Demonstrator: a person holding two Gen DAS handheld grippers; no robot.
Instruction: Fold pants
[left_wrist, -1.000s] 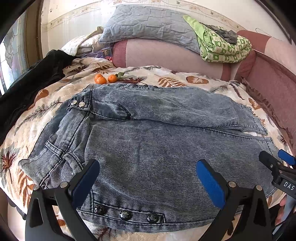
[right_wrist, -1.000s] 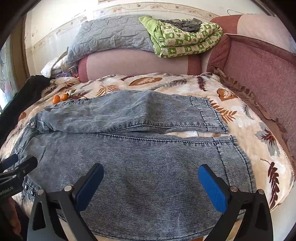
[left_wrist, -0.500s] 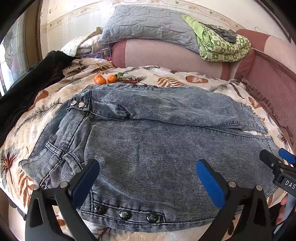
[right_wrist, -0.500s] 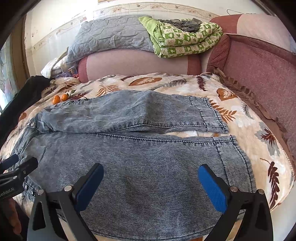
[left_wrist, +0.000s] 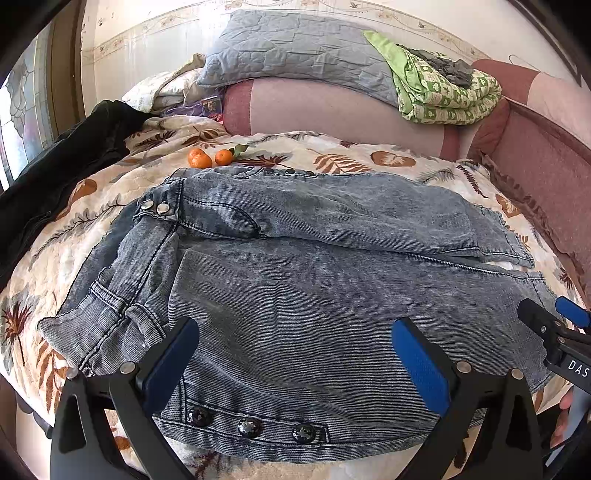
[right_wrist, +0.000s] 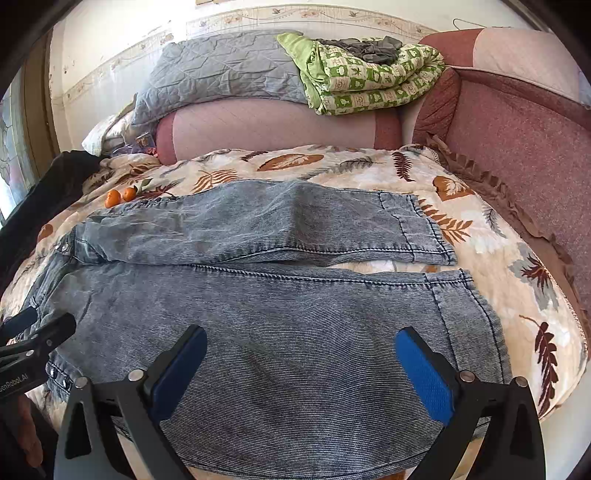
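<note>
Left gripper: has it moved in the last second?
No. In its own view the left gripper frames the jeans as before, with the oranges at the same spot.

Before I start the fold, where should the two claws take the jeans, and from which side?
Likely along the near leg's outer edge, coming in low from the bed's front. The left claw suits the waistband by the buttons; the right claw suits the near hem. The jeans lie flat, so that edge could lift over the far leg.
</note>
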